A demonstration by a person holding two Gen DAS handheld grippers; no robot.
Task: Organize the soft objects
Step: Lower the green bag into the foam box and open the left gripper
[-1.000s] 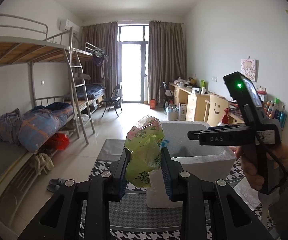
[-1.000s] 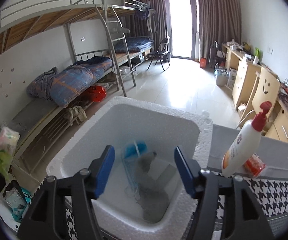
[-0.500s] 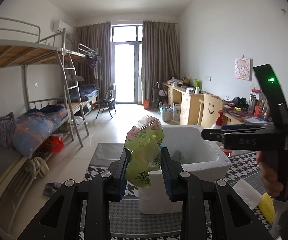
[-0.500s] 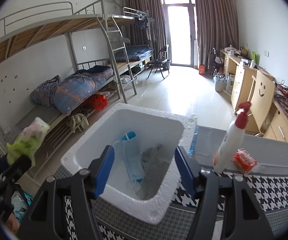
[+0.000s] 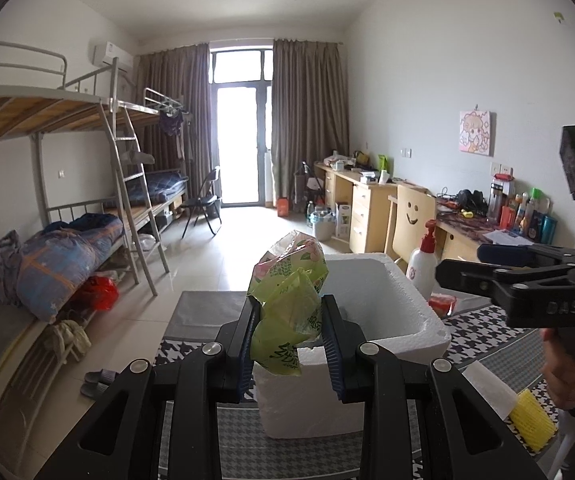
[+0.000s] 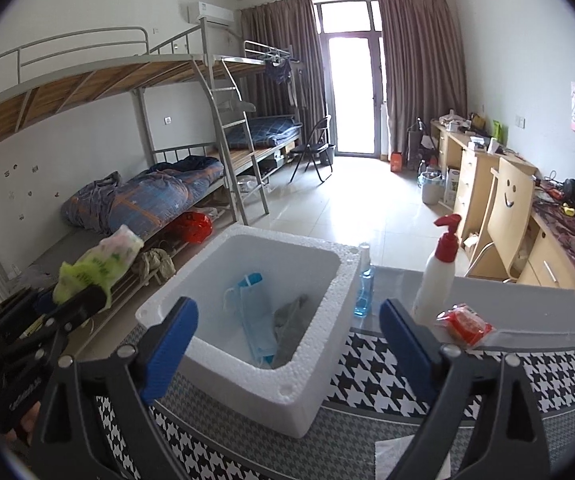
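My left gripper [image 5: 290,334] is shut on a green and pink tissue pack [image 5: 289,304] and holds it in the air in front of a white foam box [image 5: 387,312]. In the right wrist view the pack [image 6: 95,264] shows left of the box [image 6: 247,364], above the table. Inside the box lie a blue face mask [image 6: 255,320] and a grey cloth [image 6: 291,324]. My right gripper [image 6: 287,344] is open and empty, hovering over the near edge of the box. It also shows at the right of the left wrist view [image 5: 499,264].
A white pump bottle with a red top [image 6: 439,272], a blue spray bottle [image 6: 363,284] and a red packet [image 6: 463,324] stand right of the box on the houndstooth tablecloth [image 6: 407,384]. A yellow sponge [image 5: 531,420] lies at the near right. Bunk beds stand left, desks right.
Both grippers have drawn back from the box, the right one up and away so that more of the table shows. The left gripper still holds the tissue pack.
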